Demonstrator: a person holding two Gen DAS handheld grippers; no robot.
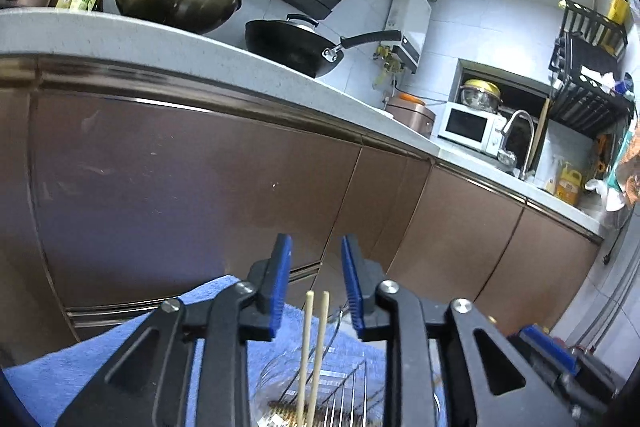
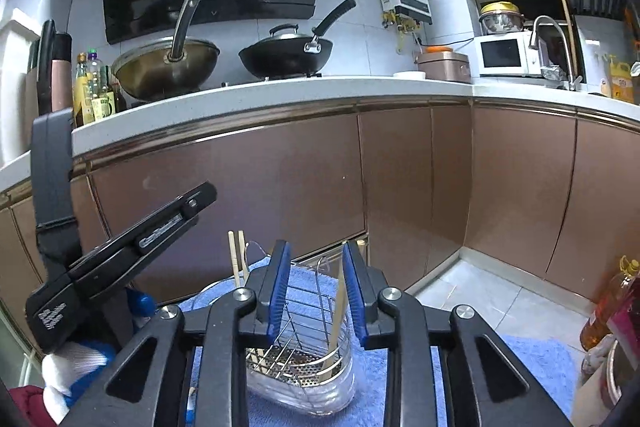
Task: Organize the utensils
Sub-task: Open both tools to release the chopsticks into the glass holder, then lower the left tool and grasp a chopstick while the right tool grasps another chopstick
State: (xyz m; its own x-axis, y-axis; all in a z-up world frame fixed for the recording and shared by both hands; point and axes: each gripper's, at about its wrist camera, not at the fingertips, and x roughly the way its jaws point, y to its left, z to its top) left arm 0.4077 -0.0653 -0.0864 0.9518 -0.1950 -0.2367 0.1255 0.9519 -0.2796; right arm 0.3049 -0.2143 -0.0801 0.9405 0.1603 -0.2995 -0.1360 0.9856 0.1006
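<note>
In the left wrist view my left gripper (image 1: pixel 316 247) stands open around two pale chopsticks (image 1: pixel 316 347). They stand upright in a wire utensil holder (image 1: pixel 344 395), and neither blue pad touches them. In the right wrist view my right gripper (image 2: pixel 316 251) is open over the same wire utensil holder (image 2: pixel 304 359). One pale chopstick (image 2: pixel 338 307) leans in the holder close beside the right pad; the left pad is well clear of it. The pair of chopsticks (image 2: pixel 237 259) shows at the holder's left end, beside the left tool's black housing (image 2: pixel 120 259).
The holder sits on a blue towel (image 2: pixel 540 367) low in front of brown cupboard doors (image 2: pixel 240 187). The white counter (image 2: pixel 280 95) above carries two woks and bottles. An oil bottle (image 2: pixel 612 299) and a pot stand at the right. A gloved hand (image 2: pixel 72 363) is at lower left.
</note>
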